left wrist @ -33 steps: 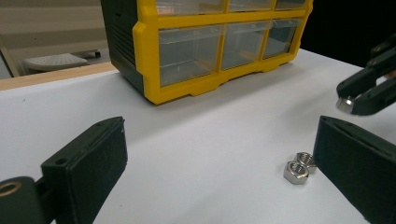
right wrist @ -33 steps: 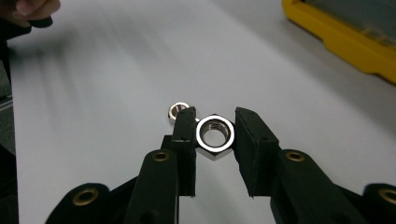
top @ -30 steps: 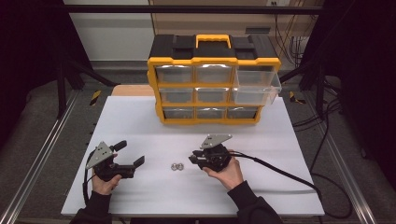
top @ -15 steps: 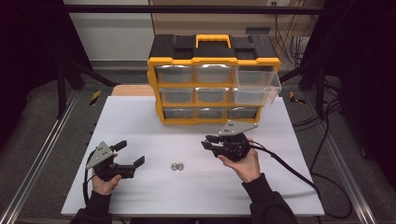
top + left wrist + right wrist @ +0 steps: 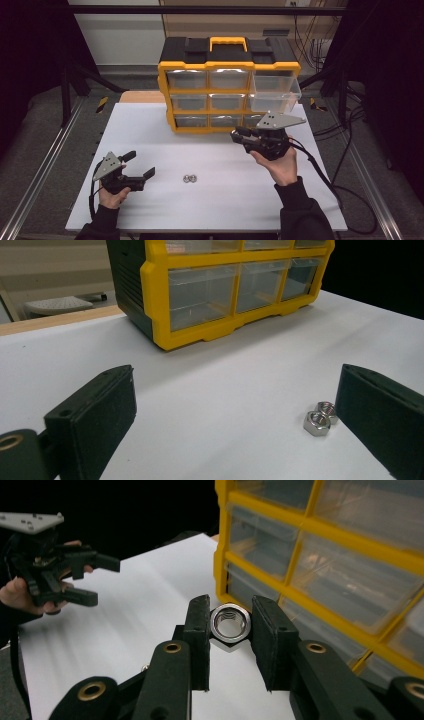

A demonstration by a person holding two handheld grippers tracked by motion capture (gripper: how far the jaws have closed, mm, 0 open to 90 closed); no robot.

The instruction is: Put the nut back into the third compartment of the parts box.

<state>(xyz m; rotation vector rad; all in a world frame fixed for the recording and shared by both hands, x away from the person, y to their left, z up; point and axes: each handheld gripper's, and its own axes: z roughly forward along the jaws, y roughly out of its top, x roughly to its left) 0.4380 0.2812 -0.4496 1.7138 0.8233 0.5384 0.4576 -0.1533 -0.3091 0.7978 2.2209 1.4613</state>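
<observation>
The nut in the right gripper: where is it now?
The nut sits clamped between the right gripper's jaws, lifted over the table's right side, just in front of the yellow drawer organizer's bottom row.

The organiser [image 5: 229, 85] was yellow with a black top and sides, a yellow handle [image 5: 228, 42] and clear drawers. The worktop [image 5: 210, 210] was plain white. Both grippers' fingers [image 5: 199, 630] were black, and the hex nuts [image 5: 317, 421] shiny silver.
</observation>
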